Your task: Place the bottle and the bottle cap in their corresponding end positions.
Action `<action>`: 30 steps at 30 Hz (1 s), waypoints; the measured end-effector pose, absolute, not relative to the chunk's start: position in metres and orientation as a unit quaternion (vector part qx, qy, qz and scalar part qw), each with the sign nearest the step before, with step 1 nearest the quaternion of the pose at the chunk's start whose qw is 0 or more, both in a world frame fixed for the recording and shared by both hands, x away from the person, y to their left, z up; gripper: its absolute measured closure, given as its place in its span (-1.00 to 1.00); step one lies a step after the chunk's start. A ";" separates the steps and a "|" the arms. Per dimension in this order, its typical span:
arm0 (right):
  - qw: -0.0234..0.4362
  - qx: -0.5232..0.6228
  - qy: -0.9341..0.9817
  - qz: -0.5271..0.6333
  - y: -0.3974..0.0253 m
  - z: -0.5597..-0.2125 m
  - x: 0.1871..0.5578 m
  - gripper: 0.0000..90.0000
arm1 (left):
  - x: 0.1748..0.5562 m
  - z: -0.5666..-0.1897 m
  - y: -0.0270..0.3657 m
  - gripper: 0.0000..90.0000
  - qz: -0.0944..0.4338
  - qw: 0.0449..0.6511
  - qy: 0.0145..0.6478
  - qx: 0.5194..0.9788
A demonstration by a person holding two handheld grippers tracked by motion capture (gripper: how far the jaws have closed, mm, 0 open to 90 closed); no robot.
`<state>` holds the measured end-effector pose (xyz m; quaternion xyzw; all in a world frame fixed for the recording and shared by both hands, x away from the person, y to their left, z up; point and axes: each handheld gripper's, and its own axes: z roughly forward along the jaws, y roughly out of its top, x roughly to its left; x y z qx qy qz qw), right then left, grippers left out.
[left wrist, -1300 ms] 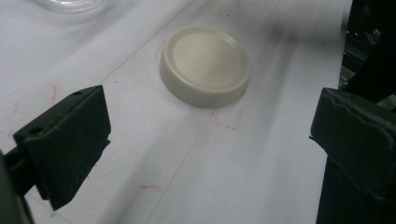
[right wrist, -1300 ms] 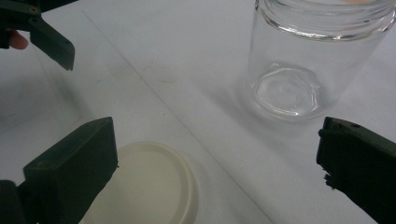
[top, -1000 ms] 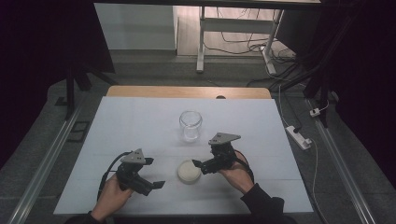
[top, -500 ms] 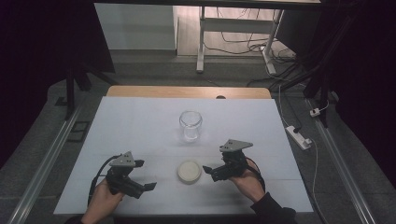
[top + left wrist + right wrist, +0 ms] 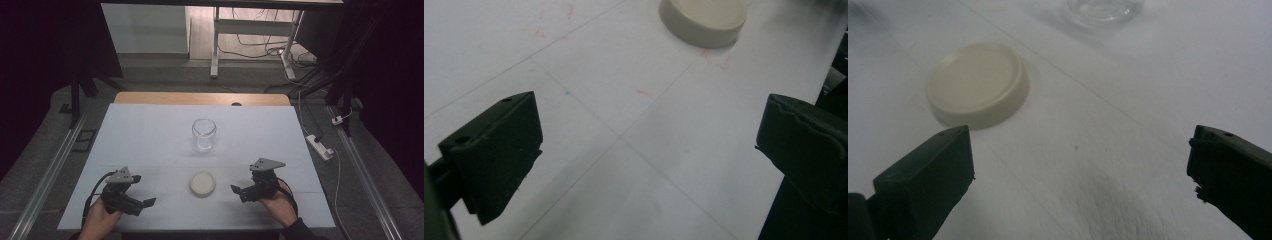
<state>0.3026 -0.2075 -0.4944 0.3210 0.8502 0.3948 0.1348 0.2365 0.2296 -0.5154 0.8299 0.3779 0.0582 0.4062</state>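
Glass jar (image 5: 1104, 9) blurred, cut off by the top edge

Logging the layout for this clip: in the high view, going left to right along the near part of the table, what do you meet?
Left gripper → cream lid → right gripper, both open.

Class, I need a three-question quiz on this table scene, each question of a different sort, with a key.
1. True or false: the lid sits on the jar.
2. Which gripper holds something? A) left B) right C) neither
3. Fill in: the lid lies on the table between the left gripper and the right gripper, nearer the person than the ____.

Key: 1 false, it lies on the table apart from the jar; 2 C, both sets of fingers stand open; 3 jar.
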 end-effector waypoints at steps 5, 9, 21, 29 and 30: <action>0.141 0.326 0.856 0.376 -0.216 -0.500 0.295 -1.00 | 0.231 -0.519 0.238 -1.00 0.060 0.399 0.394 0.826; 0.146 0.334 0.854 0.371 -0.224 -0.502 0.289 -1.00 | 0.226 -0.520 0.246 -1.00 0.064 0.399 0.404 0.821; 0.149 0.374 0.836 0.372 -0.256 -0.504 0.274 -1.00 | 0.210 -0.524 0.268 -1.00 0.068 0.401 0.434 0.804; 0.156 0.402 0.824 0.368 -0.279 -0.505 0.265 -1.00 | 0.201 -0.526 0.280 -1.00 0.068 0.401 0.451 0.794; 0.156 0.405 0.823 0.367 -0.281 -0.505 0.264 -1.00 | 0.200 -0.526 0.281 -1.00 0.070 0.403 0.453 0.792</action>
